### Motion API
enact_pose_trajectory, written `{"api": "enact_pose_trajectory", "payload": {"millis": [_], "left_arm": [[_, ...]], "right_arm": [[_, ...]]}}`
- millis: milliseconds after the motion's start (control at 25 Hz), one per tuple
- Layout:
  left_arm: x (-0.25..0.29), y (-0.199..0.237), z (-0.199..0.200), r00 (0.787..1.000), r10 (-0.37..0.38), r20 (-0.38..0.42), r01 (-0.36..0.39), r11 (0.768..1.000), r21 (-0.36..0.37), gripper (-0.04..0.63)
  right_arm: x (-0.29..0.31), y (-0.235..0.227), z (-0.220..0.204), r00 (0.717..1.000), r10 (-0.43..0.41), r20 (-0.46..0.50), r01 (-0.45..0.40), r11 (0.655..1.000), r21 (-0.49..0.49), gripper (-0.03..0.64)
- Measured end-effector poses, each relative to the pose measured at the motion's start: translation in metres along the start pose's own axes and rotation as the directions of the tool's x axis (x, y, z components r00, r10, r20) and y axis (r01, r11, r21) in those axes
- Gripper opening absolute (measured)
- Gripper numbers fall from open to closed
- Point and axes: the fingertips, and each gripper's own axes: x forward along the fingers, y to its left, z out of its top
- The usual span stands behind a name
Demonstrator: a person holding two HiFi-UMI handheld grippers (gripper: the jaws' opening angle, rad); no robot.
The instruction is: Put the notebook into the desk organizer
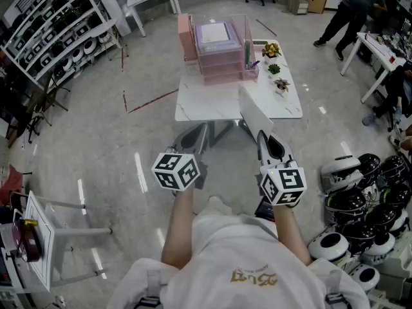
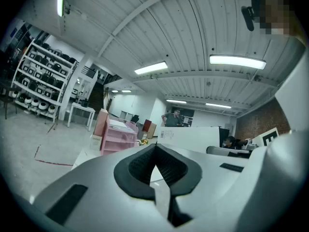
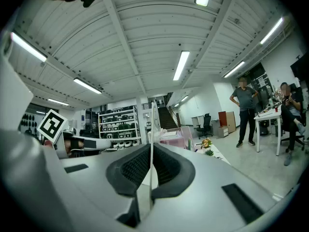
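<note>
Straight ahead of my right gripper (image 1: 269, 143), clamped on the near edge of the notebook (image 1: 253, 113), the desk organizer (image 1: 222, 76) stands well beyond, and the notebook's long axis points toward it. My left gripper (image 1: 195, 138), jaws together on nothing, sits alongside, and I can't make out which organizer slots are free.

one white rectangular table (image 1: 199, 105), one pink plastic desk organizer (image 1: 219, 56) at the tabletop's far edge, three small potted plants (image 1: 274, 69) along its right edge, one thin white notebook (image 1: 255, 118), two grey grippers: left gripper (image 1: 196, 138), right gripper (image 1: 264, 139).
</note>
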Motion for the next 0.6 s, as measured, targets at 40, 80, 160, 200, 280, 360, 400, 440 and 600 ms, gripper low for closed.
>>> {"api": "enact_pose_trajectory", "payload": {"millis": [40, 80, 160, 200, 280, 360, 400, 440, 600], "left_arm": [[-0.0006, -0.0003, -0.0009, 1.000, 0.001, 0.000, -0.001, 1.000, -0.001, 0.017], [-0.0012, -0.0006, -0.0017, 1.000, 0.001, -0.001, -0.001, 1.000, -0.001, 0.017], [-0.0020, -0.0010, -0.0028, 1.000, 0.003, -0.001, -0.003, 1.000, -0.002, 0.017], [-0.0024, -0.0011, -0.0032, 1.000, 0.005, -0.001, -0.005, 1.000, -0.002, 0.017], [-0.0033, -0.0014, -0.0038, 1.000, 0.008, 0.000, -0.008, 1.000, -0.002, 0.017], [-0.0044, -0.0019, -0.0038, 1.000, 0.012, 0.004, -0.012, 1.000, -0.001, 0.017], [-0.0053, -0.0023, -0.0037, 1.000, 0.014, 0.005, -0.014, 1.000, 0.000, 0.017], [-0.0064, -0.0026, -0.0034, 1.000, 0.016, 0.007, -0.016, 1.000, 0.001, 0.017], [-0.0088, -0.0035, -0.0006, 0.999, 0.030, 0.011, -0.030, 0.999, 0.008, 0.017]], "right_arm": [[-0.0009, 0.0000, -0.0005, 1.000, 0.000, 0.000, 0.000, 1.000, 0.000, 0.021], [-0.0017, -0.0001, -0.0009, 1.000, -0.001, 0.001, 0.001, 1.000, 0.000, 0.020], [-0.0027, -0.0001, -0.0014, 1.000, 0.000, 0.002, 0.000, 1.000, -0.001, 0.020], [-0.0030, -0.0001, -0.0016, 1.000, 0.001, 0.002, -0.001, 1.000, -0.002, 0.020], [-0.0039, -0.0004, -0.0022, 1.000, 0.003, 0.002, -0.003, 1.000, -0.003, 0.020], [-0.0050, -0.0007, -0.0021, 1.000, 0.006, 0.005, -0.006, 1.000, -0.003, 0.020], [-0.0056, -0.0008, -0.0017, 1.000, 0.008, 0.008, -0.008, 1.000, -0.001, 0.020], [-0.0062, -0.0011, -0.0009, 1.000, 0.009, 0.012, -0.009, 1.000, 0.005, 0.020], [-0.0078, -0.0065, 0.0049, 0.999, 0.002, 0.035, -0.003, 1.000, 0.030, 0.021]]}}
